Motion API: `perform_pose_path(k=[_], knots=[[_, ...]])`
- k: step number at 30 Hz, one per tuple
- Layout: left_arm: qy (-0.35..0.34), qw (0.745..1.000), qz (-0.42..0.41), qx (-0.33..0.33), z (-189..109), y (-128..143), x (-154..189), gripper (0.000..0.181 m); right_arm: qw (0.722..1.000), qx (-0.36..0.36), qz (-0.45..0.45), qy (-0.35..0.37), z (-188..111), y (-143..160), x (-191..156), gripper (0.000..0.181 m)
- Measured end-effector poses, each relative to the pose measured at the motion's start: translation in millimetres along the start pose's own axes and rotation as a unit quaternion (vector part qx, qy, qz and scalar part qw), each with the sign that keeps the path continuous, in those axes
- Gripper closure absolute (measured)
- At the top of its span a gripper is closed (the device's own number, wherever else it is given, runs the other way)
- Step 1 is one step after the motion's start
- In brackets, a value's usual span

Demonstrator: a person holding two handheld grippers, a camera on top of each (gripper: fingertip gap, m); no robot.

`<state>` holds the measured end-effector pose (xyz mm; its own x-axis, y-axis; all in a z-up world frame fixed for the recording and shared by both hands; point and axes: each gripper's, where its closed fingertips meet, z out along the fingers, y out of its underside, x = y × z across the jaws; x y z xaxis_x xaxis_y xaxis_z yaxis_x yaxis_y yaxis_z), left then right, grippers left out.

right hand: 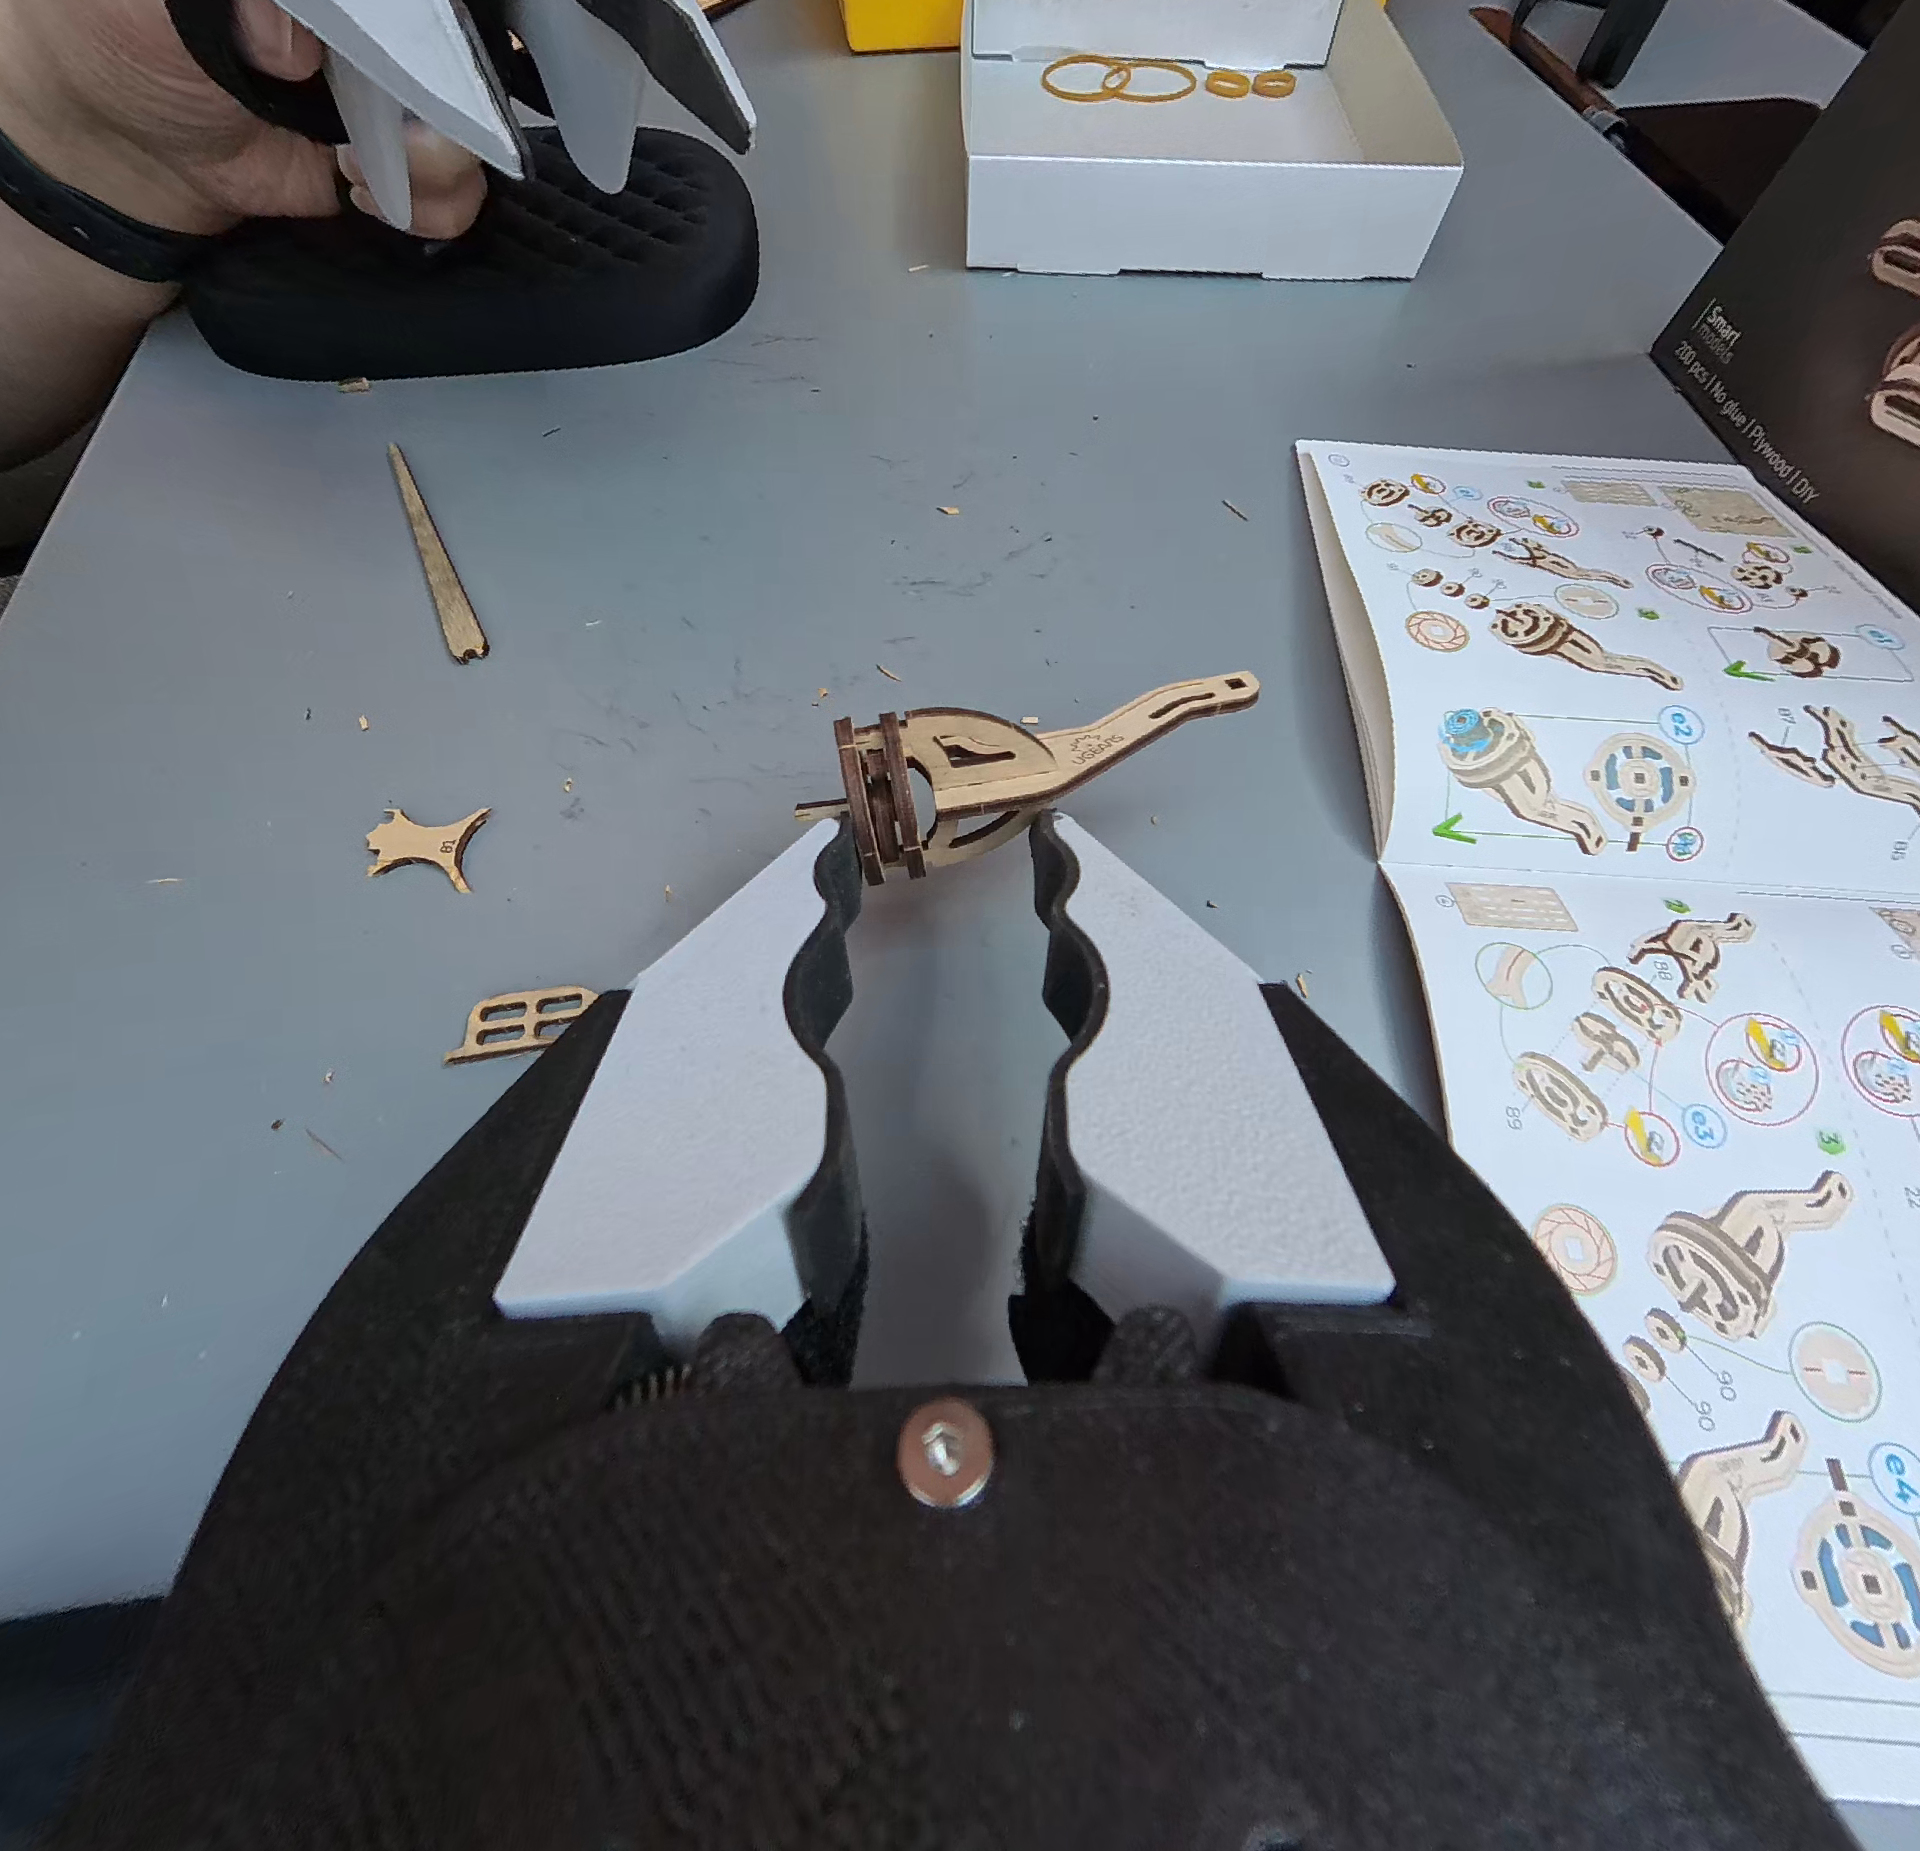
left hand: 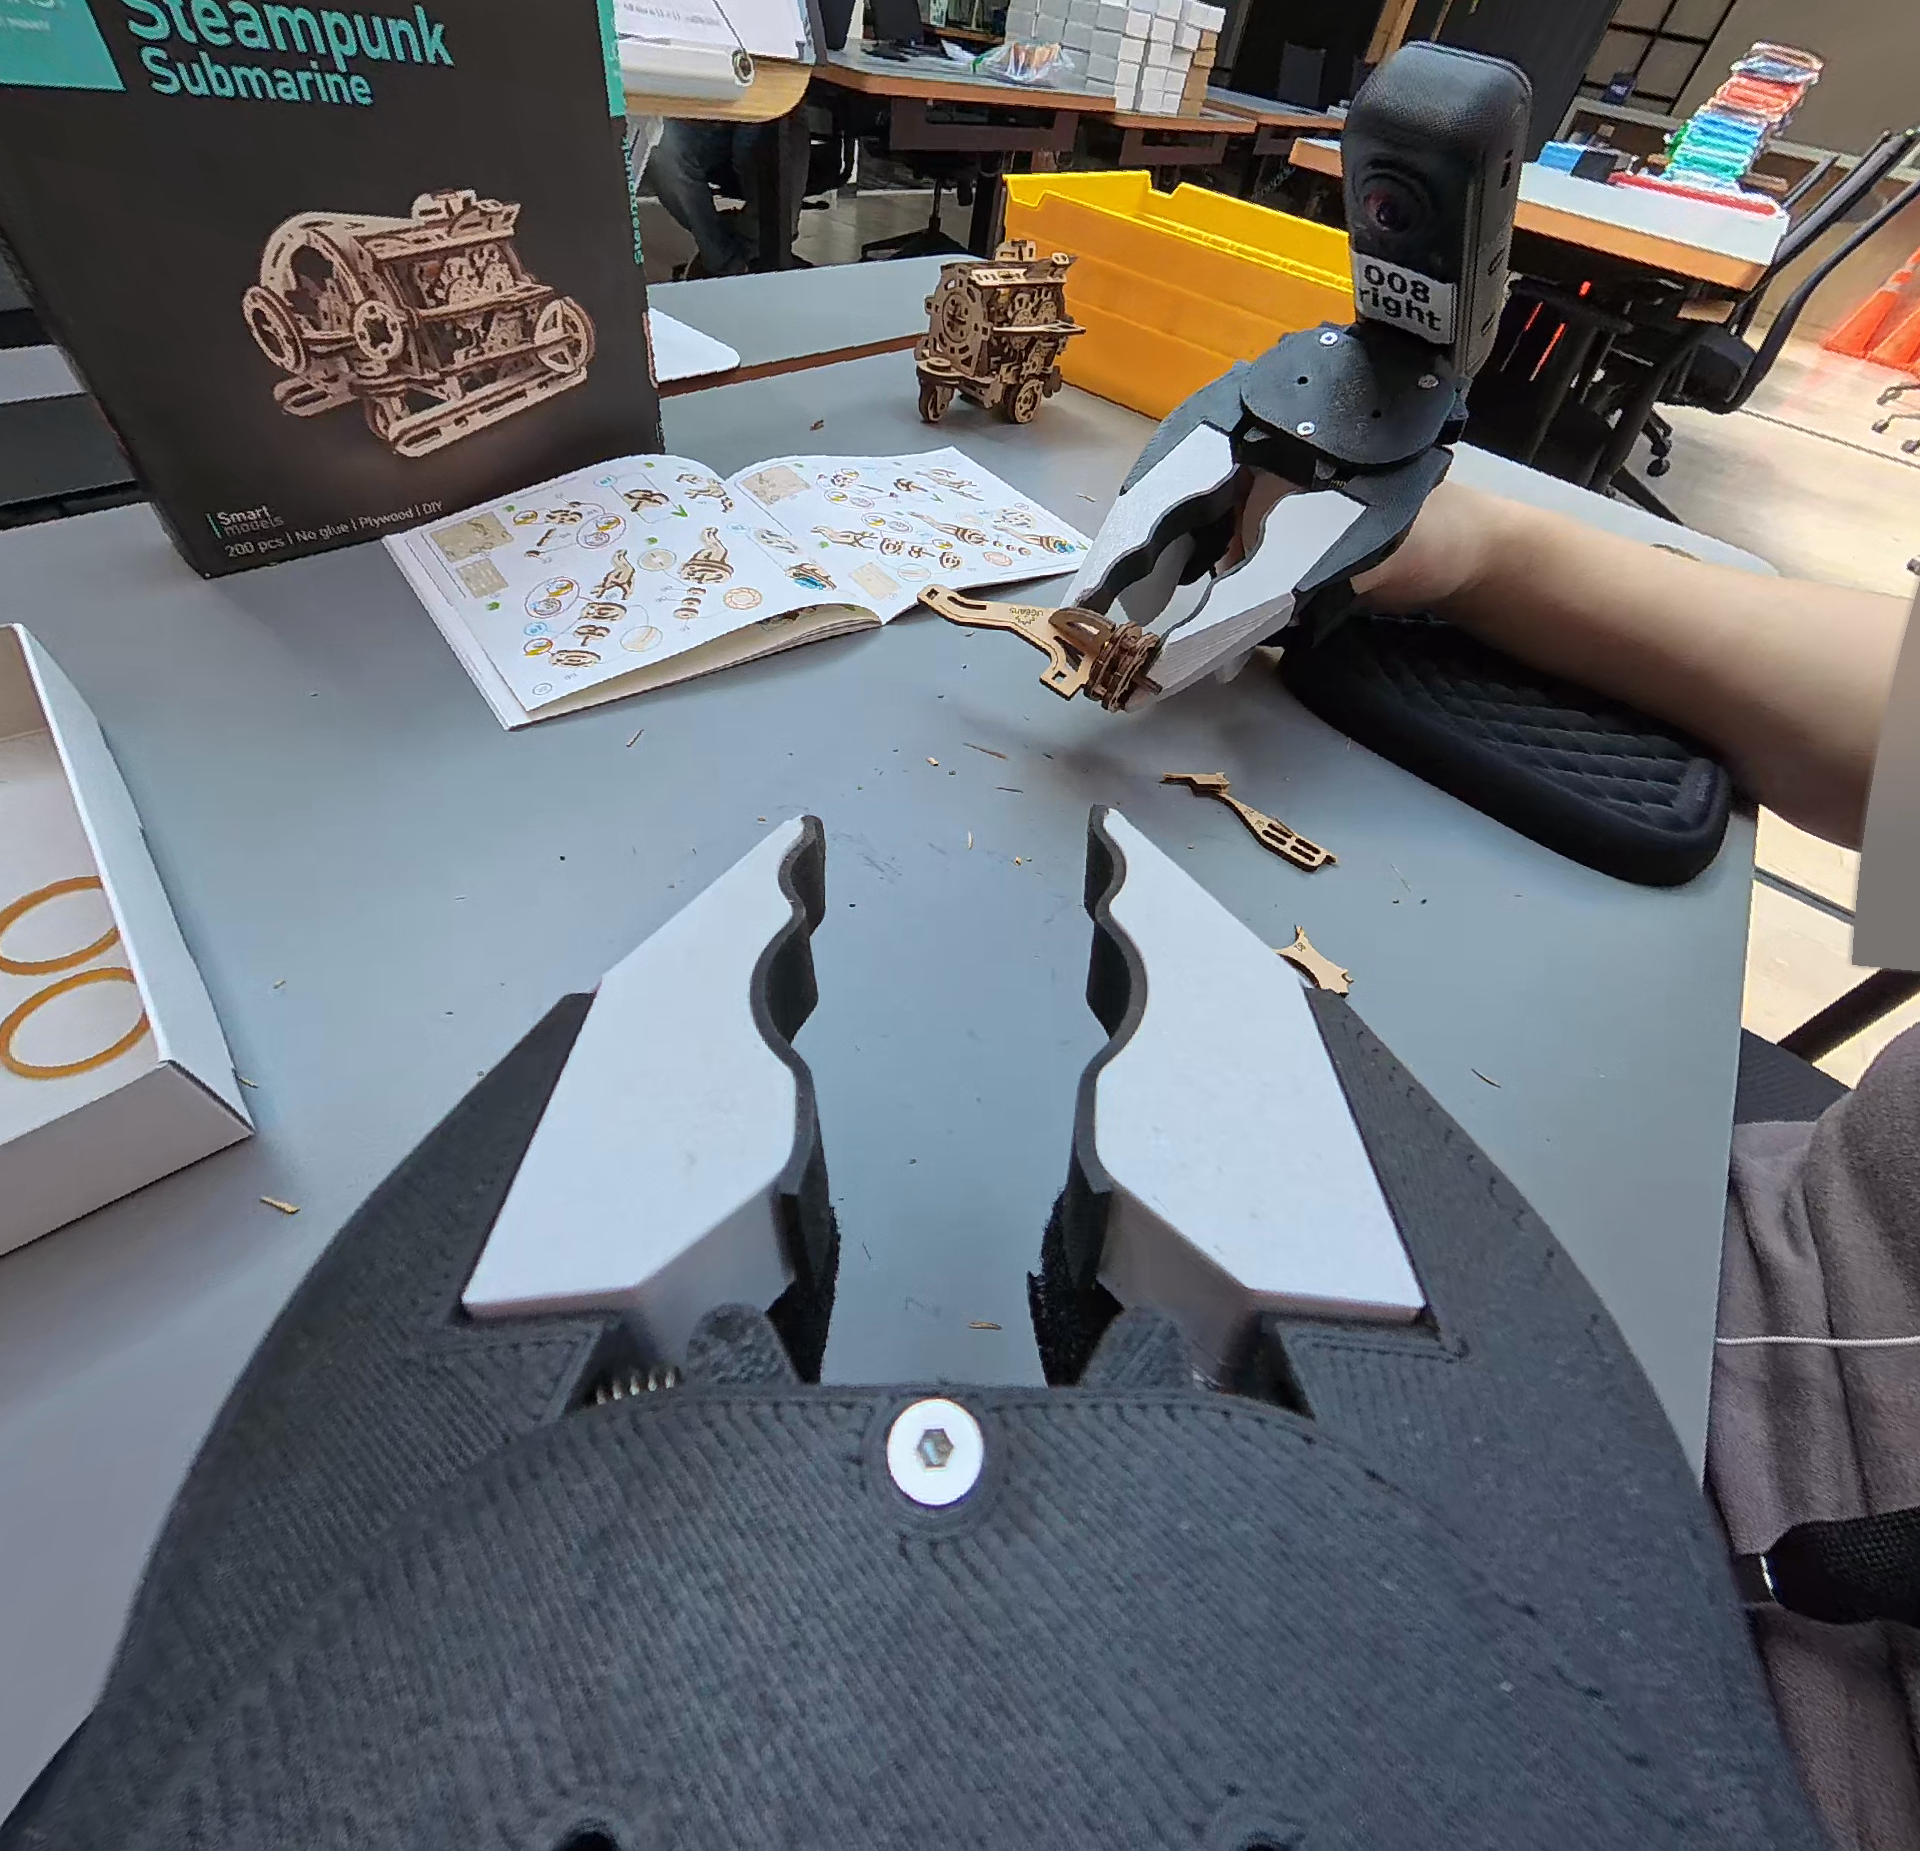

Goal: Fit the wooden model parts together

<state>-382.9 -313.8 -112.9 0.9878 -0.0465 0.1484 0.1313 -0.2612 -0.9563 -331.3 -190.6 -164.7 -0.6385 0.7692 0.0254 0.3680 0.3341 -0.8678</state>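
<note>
Left gripper (left hand: pixel 951 845): jaws apart, empty, hovering over the grey table (left hand: pixel 416 814), apparently free to fetch the loose wooden strip (left hand: pixel 1262 825). Right gripper (right hand: pixel 940 845): tips clamped on the wooden subassembly (right hand: pixel 997 762), lever end presented outward for joining.

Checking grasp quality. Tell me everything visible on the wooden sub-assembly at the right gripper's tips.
The wooden sub-assembly looks like thin laser-cut plywood: a few darker-edged discs stacked on a short axle, joined to a curved bracket with a long slotted arm ending in a small square hole. It sits between the tips of the right gripper, discs by one fingertip, bracket against the other. The arm points away toward the open instruction booklet. Whether it touches the grey table is unclear.
</note>
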Motion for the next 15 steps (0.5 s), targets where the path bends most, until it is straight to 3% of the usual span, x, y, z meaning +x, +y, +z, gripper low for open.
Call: perform_pose_path(k=[15], knots=[[0.016,0.999,-0.041,0.023,-4.0,-4.1,-5.2,0.133,1.0,0.012,0.017,0.007,-4.8,3.0,10.2,0.149]])
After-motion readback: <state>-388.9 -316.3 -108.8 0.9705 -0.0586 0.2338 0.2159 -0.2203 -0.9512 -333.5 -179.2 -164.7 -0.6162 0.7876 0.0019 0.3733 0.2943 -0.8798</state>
